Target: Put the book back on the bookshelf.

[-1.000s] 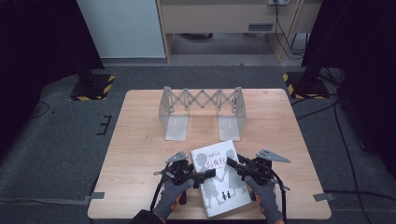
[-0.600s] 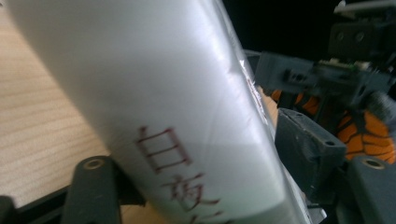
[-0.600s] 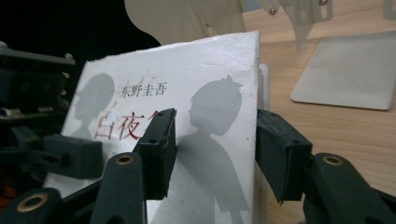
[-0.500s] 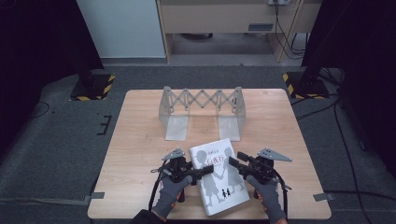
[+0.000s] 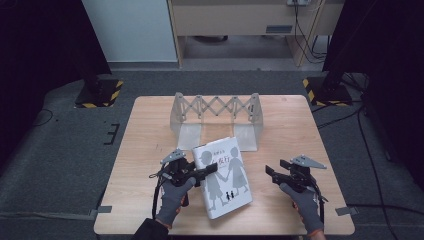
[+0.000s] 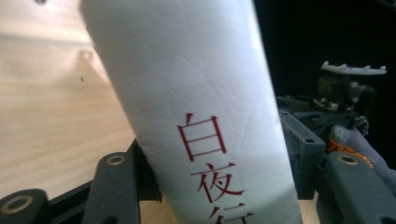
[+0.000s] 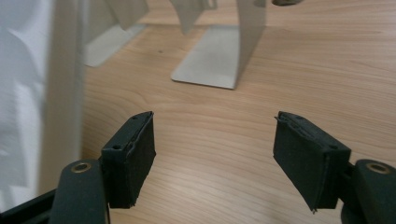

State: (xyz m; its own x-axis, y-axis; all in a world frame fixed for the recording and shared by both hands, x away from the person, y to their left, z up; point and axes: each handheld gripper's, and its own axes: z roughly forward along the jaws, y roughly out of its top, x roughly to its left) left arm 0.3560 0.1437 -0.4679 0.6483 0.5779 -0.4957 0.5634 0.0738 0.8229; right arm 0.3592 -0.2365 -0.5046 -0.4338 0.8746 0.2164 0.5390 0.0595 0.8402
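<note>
A white book (image 5: 225,180) with dark silhouette figures and red characters on its cover lies at the table's front middle, its left edge raised. My left gripper (image 5: 207,170) is shut on the book's spine (image 6: 201,93). Its jaws have just been closing, and the spine sits between them in the left gripper view. My right gripper (image 5: 270,172) stands apart to the right of the book. Its jaws have just been opening, and the right gripper (image 7: 215,154) is open over bare wood with nothing between its pads. The book's edge (image 7: 28,93) shows at the left of that view.
A grey metal expanding book rack (image 5: 215,107) stands on the wooden table (image 5: 150,135) behind the book, and its plates (image 7: 219,56) show ahead of the right gripper. Dark floor with cables and stand bases surrounds the table.
The right gripper has let go of the book's right edge, opened and moved off to the right. The left gripper has closed on the spine and lifted that side.
</note>
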